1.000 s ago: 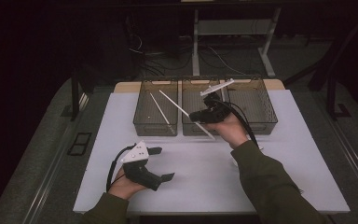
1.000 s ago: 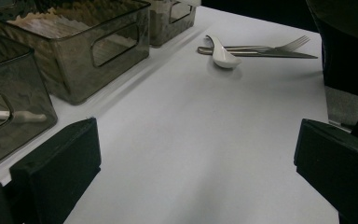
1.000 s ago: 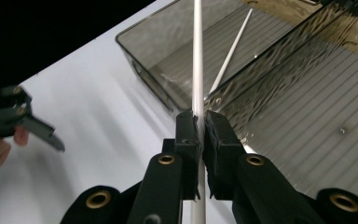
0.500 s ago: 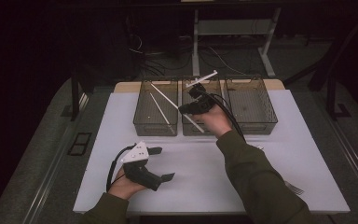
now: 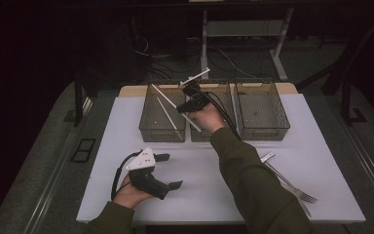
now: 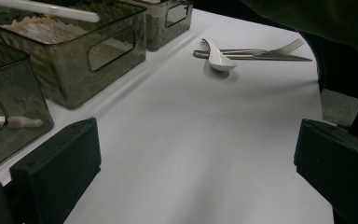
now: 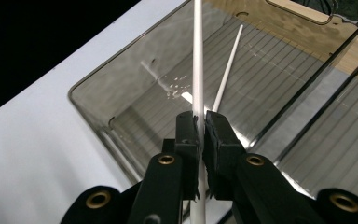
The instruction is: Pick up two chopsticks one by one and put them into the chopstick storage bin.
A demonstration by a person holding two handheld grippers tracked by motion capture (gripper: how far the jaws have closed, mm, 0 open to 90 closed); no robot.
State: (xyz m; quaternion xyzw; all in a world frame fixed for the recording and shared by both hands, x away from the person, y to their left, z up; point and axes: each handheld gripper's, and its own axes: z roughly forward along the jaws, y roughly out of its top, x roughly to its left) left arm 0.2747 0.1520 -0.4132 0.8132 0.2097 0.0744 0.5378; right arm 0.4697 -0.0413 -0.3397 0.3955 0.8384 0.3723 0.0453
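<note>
My right gripper point(image 5: 184, 108) point(image 7: 201, 123) is shut on a long white chopstick point(image 5: 164, 96) point(image 7: 198, 56), held slantwise above the dark see-through left bin point(image 5: 148, 130) point(image 7: 88, 95). A second white chopstick point(image 5: 168, 116) point(image 7: 227, 65) lies inside that bin. My left gripper point(image 5: 173, 170) point(image 6: 196, 158) rests on the white table near the front edge, its jaws wide open with nothing between them.
A middle bin point(image 5: 226, 137) and a right bin point(image 5: 263, 134) stand beside the left one along the back. A white spoon point(image 5: 267, 157) point(image 6: 219, 60), a fork point(image 5: 297, 191) point(image 6: 284, 47) and a knife point(image 6: 261, 57) lie at the front right, beside my right sleeve point(image 5: 253, 185).
My right hand has carried the chopstick leftward, from over the middle bin to over the left bin. The left hand has stayed put.
</note>
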